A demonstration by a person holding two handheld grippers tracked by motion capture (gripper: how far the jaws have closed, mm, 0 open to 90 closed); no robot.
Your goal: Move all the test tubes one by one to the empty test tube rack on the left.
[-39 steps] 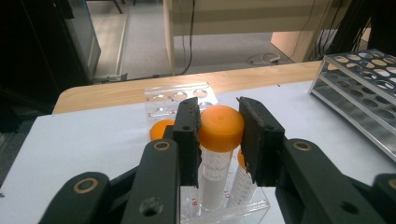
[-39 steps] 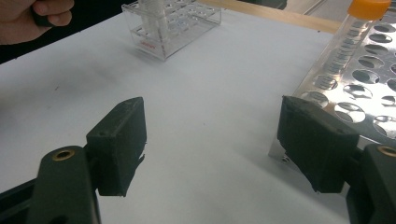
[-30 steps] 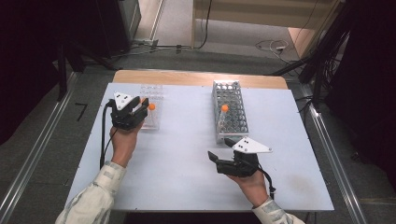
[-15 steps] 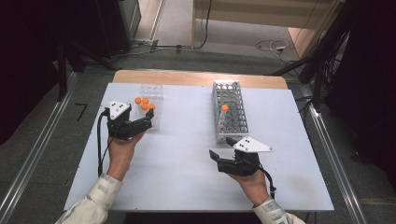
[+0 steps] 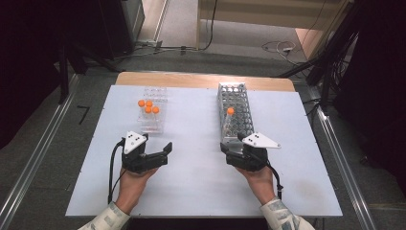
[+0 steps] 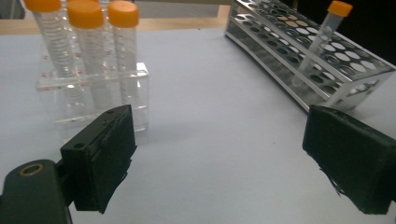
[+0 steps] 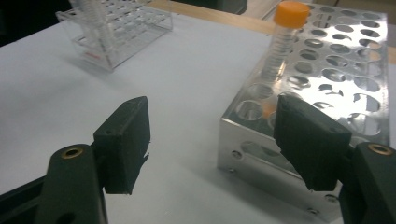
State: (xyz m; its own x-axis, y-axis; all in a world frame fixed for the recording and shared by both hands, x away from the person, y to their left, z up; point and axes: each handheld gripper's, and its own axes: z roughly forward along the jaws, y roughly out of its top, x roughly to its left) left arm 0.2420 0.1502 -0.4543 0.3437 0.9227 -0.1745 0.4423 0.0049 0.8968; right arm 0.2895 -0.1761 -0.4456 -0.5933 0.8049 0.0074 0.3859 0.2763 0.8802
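Clear acrylic tube rack (image 5: pixel 152 111), far left of the white table (image 5: pixel 201 191): four orange-capped plastic tubes (image 5: pixel 148 107) upright in it, one apparently just delivered. Left gripper (image 5: pixel 160 152): drawn back toward the person, jaws just opened wide, nothing between them. Perforated metal tube rack (image 5: pixel 237 112): one orange-capped tube (image 5: pixel 229 119) remaining, likely next. Right gripper (image 5: pixel 229 147): beside that rack's near end, jaws apart though closing slightly, empty.
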